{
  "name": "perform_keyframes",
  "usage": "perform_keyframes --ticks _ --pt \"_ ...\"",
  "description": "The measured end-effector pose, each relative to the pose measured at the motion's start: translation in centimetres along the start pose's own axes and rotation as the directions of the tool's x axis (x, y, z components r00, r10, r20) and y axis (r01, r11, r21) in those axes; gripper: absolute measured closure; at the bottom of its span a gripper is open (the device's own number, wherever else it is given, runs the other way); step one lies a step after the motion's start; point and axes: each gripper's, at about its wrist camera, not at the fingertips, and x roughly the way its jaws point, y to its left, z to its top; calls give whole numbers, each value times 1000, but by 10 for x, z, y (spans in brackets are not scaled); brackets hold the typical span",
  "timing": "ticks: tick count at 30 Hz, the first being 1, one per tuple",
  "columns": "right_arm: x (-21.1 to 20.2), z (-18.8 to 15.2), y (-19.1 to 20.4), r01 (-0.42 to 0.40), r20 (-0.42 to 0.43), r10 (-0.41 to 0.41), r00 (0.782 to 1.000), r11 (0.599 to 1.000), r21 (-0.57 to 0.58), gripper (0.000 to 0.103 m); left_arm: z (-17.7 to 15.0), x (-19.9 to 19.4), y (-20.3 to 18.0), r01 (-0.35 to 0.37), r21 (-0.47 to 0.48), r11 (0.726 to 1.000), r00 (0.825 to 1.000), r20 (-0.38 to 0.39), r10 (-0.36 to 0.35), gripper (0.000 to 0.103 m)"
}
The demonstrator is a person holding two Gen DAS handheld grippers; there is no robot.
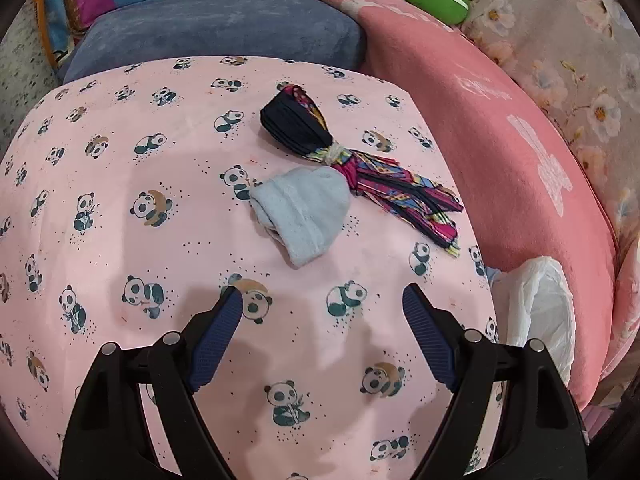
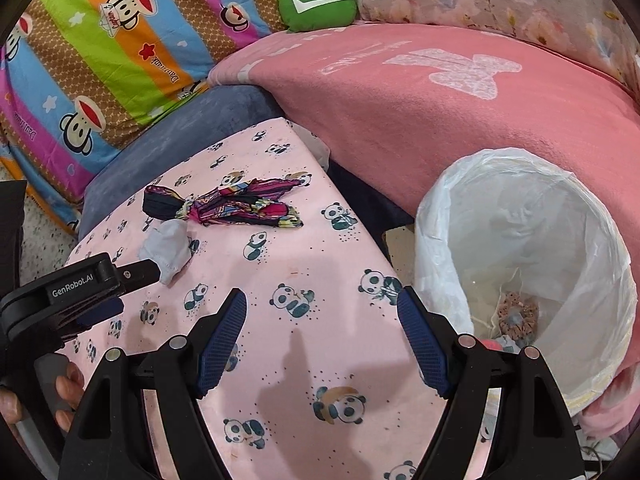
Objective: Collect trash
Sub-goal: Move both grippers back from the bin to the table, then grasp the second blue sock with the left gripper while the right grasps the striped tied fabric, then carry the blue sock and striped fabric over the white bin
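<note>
Both pairs of fingers stand wide with nothing between them. On the left gripper (image 1: 322,300) the blue ribbed pads hang over the bare panda-print cloth (image 1: 120,208) that covers the bench, short of the trash. On the right gripper (image 2: 322,304) the fingers are spread the same way over the same cloth, with the bin just to their right.

Taking the pale blue crumpled rag (image 1: 300,210) as the landmark: it lies on the cloth ahead of the left gripper, apart from its fingertips. Touching the rag's far right edge is a bundle of multicoloured fabric strips (image 1: 360,160), tied at its middle with a light band, one end a dark loop and the other a fan of loose strips. In the right wrist view the left gripper's black body comes in from the left edge, and its tip overlaps the rag's near side; whether it touches the rag I cannot tell.

Well to the right of the rag, off the bench edge, stands a bin lined with a white plastic bag (image 2: 520,240); a few small scraps lie at its bottom. Behind the rag are a grey-blue cushion (image 1: 216,28) and a pink blanket (image 1: 480,140).
</note>
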Motion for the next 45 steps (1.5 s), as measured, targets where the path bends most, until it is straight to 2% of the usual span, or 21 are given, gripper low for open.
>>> perform_keyframes --ticks 12,14,16,20,29,34,36,37,39,41,42,43,44,45 --pt "48 31 36 -20 -24 19 1000 999 -38 28 47 40 19 -2 -60 998 1000 -28 0 28" --pt "54 38 43 -26 -23 25 999 999 -47 28 50 46 20 15 -51 999 999 -46 -17 47" --pt "60 45 51 -32 -20 31 999 998 -56 28 50 49 23 29 -44 999 998 -57 -32 58" --pt "74 57 66 -47 -24 45 999 996 -81 28 50 40 33 42 -38 998 999 -29 -43 67" --pt "121 81 106 -81 -54 73 996 984 -162 29 68 32 67 -44 -56 997 999 17 45 68" --pt "156 79 118 -72 -120 50 992 980 -185 29 77 37 71 -56 -51 997 998 14 57 68" --pt "157 75 120 -63 -105 44 994 979 -194 29 78 38 70 -58 -45 997 998 16 59 68" --pt "157 73 121 -56 -102 35 994 977 -206 31 78 38 70 -59 -42 997 998 18 60 68" --pt "154 68 123 -40 -94 19 995 972 -231 42 77 39 69 -60 -41 997 998 21 61 68" --pt "150 62 124 -24 -88 2 996 967 -255 60 75 39 68 -60 -42 997 998 20 61 68" --pt "147 60 123 -17 -87 -6 996 964 -264 65 74 38 68 -59 -43 997 998 19 60 68" --pt "144 56 122 -14 -89 -10 996 963 -270 79 73 37 67 -56 -45 997 998 17 57 68" --pt "141 54 120 -17 -94 -9 996 964 -267 87 71 36 66 -51 -44 998 999 15 51 68" --pt "138 52 117 -26 -100 0 995 966 -259 90 68 34 64 -47 -41 998 999 12 47 68"
